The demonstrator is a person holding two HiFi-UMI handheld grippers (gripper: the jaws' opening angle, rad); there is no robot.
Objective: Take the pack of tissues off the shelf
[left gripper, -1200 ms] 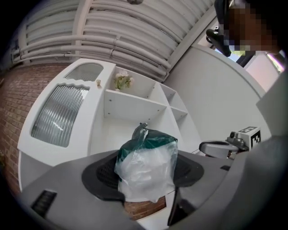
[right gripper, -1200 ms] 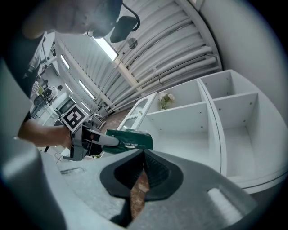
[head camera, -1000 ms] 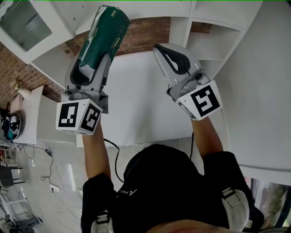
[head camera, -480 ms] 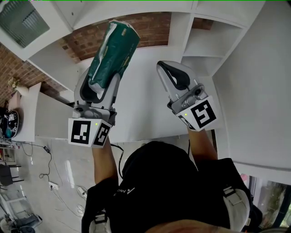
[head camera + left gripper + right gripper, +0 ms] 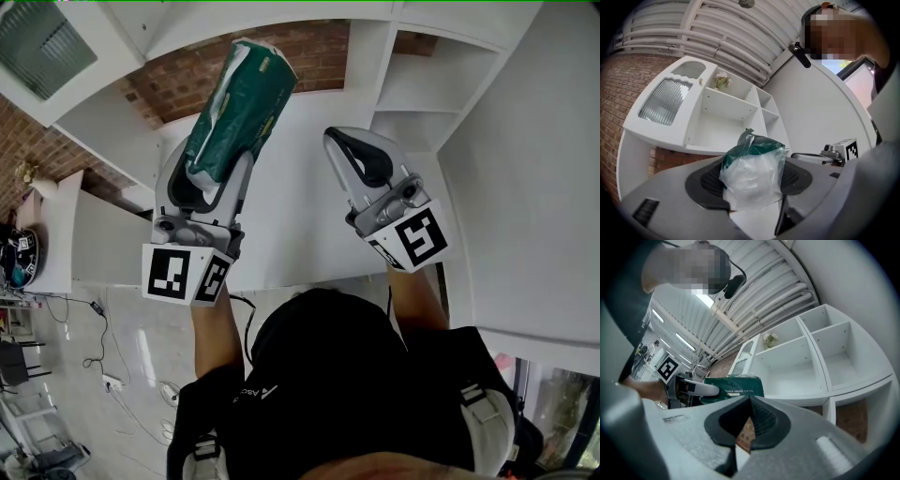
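The left hand-held gripper is clamping the pack of tissues by its lower end. In the left gripper view its jaws are standing well apart and pressing on either side of the clear wrapping, with the green part of the pack rising beyond them. The pack is hanging in the air, tilted up and away from the person, and touching nothing but those jaws. It is showing against the brick wall and sitting in front of the white shelf, not inside any compartment. The right gripper view is showing the same thing: the green pack is floating out to the side, apart from the compartments of the shelf, and those in view there are looking bare. The right hand-held gripper is holding nothing; its jaw tips are meeting with only the wall and shelf showing past them, and it is hovering just beside the left one, taking no part in the grip. Judging from this, the main part of the task is looking done, since the pack is off the shelf and firmly held. What is remaining, if anything, is carrying it clear and setting it down somewhere. The task is naming no place for that, so the pictures are giving no way of telling where it is going.
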